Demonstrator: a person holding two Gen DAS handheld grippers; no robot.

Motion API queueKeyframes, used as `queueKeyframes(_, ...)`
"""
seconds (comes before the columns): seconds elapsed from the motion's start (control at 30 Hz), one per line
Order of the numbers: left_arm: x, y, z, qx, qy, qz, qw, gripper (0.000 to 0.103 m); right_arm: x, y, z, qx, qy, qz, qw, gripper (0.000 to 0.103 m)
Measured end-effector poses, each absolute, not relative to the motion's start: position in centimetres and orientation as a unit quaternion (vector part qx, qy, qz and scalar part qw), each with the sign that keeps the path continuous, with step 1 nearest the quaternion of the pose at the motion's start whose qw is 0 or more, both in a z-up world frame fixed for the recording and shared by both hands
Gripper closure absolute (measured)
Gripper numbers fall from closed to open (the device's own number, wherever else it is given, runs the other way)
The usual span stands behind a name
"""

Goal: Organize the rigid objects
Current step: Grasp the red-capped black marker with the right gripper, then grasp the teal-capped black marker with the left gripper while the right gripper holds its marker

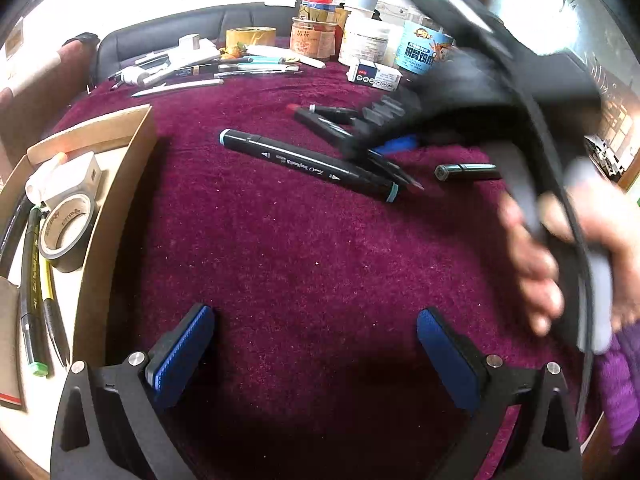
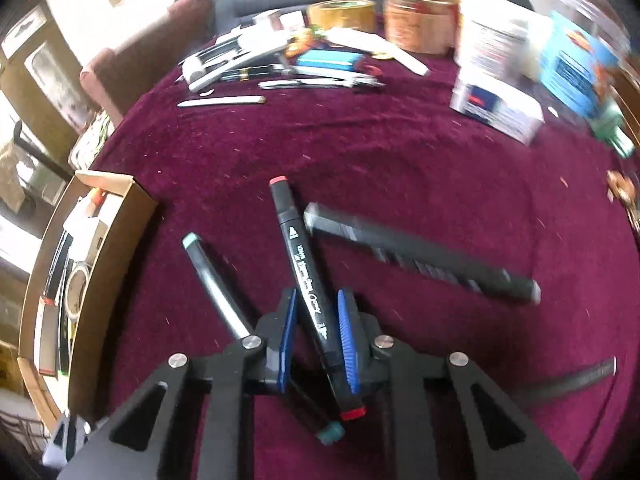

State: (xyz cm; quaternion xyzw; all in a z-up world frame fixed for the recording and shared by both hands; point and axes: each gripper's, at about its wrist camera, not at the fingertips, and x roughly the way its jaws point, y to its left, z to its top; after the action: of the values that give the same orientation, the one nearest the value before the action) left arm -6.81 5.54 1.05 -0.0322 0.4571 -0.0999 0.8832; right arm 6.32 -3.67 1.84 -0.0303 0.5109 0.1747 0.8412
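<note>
Several black markers lie on the maroon cloth. In the right wrist view my right gripper (image 2: 318, 300) stands around a red-capped marker (image 2: 298, 256), its blue pads (image 2: 347, 336) close beside the barrel; contact is unclear through blur. A teal-capped marker (image 2: 212, 276) lies to its left and a grey-capped one (image 2: 420, 256) to its right. In the left wrist view my left gripper (image 1: 316, 336) is open and empty low over bare cloth, the teal-capped marker (image 1: 308, 164) ahead of it. The right gripper (image 1: 372, 132) shows there blurred over the markers.
A cardboard box (image 1: 120, 184) at the left holds tape, pens and a white block; it also shows in the right wrist view (image 2: 120, 248). Pens, a tape roll, jars and tubs (image 1: 360, 40) crowd the far edge. A hand (image 1: 552, 260) is at the right.
</note>
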Motion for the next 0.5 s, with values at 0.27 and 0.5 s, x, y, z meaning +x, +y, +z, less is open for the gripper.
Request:
queueKeyframes(0.27,-6.8,5.6,1.1,-0.033,0.457,-0.101,0.883,0.001,-0.4,-11.5,1.6,0.022,0.492,0.169,0.854,0.087)
queueKeyframes(0.5,-5.0,5.2,2.6,-0.083,0.488,-0.133,0.859,0.001,-1.3,-13.8,0.8,0.082,0.450,0.208,0.864,0.087)
